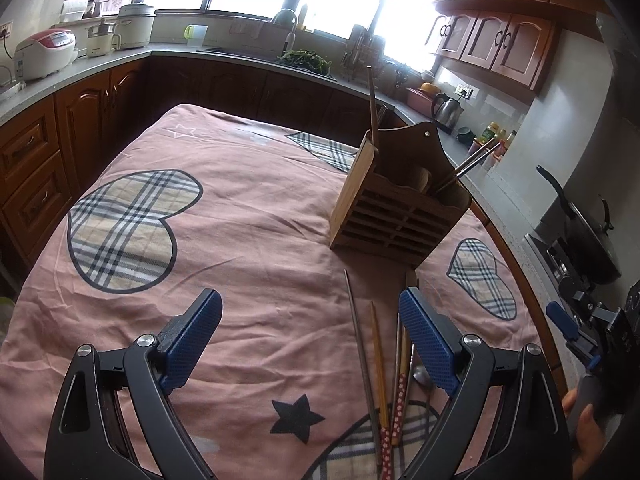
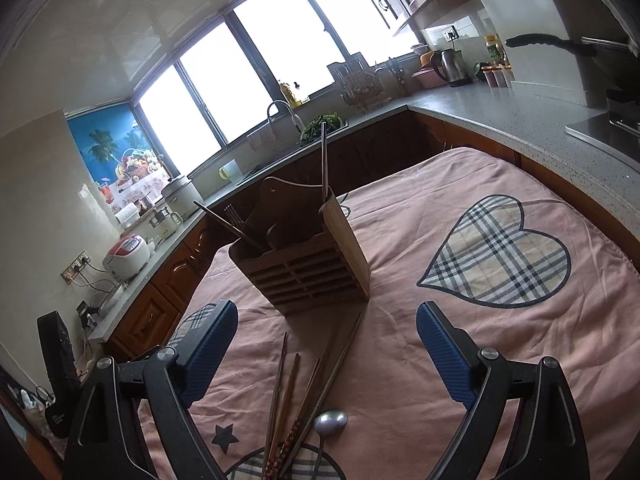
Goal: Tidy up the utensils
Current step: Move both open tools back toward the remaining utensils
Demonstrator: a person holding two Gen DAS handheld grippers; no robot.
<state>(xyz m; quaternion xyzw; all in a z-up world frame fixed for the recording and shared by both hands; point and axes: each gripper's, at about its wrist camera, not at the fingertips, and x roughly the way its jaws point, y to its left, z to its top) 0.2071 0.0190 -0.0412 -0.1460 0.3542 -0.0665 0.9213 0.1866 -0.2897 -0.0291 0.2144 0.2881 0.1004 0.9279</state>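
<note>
Chopsticks (image 2: 308, 392) and a spoon (image 2: 330, 423) are laid loose on the pink-clothed desk (image 2: 400, 340), just before the wooden holder (image 2: 304, 268). Both the left gripper (image 1: 310, 344) and right gripper (image 2: 326, 354) are held with jaws wide and empty. Pickup seems not yet begun; one piece should next be singled out.

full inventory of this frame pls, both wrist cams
utensil holder: 1, brown wood, slatted, on the cloth, some chopsticks already inside
loose chopsticks: several, wood and metal, flat on the cloth in front of the holder
spoon: 1, silver, beside the chopsticks
tablecloth: 1, pink, plaid hearts, covers the table
kettle: 1, steel, back counter
rice cooker: 1, white and red, left counter
left tool: open, empty
right tool: open, empty
</note>
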